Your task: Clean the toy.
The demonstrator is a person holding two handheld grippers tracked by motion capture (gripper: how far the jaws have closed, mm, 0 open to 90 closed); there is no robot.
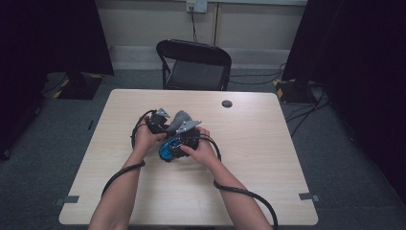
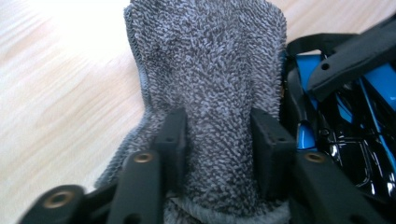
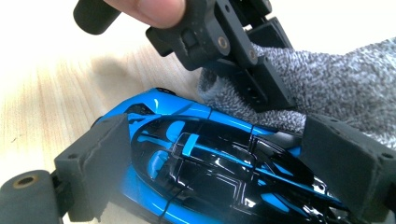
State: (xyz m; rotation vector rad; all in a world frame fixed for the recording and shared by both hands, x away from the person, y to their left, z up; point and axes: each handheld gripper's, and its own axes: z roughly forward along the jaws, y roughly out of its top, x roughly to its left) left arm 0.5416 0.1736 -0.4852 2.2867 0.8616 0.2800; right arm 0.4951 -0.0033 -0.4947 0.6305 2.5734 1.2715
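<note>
A grey terry cloth (image 2: 210,60) lies bunched on the table, and my left gripper (image 2: 218,126) is shut on a fold of it, with both pads against the pile. Right beside it sits a blue and black toy car (image 3: 210,186). My right gripper (image 3: 212,144) is shut on the car, one pad at each end. In the high view both hands meet at the table's middle: the left gripper (image 1: 157,120) sits by the cloth (image 1: 179,118), the right gripper (image 1: 184,136) over the car (image 1: 166,151). One of the left gripper's fingers (image 3: 264,86) rests on the cloth (image 3: 336,88) just behind the car.
The light wooden table (image 1: 249,158) has a small dark round cap (image 1: 227,103) near its far edge. A black folding chair (image 1: 194,62) stands behind the table. Cables trail from both grippers along the forearms to the near edge.
</note>
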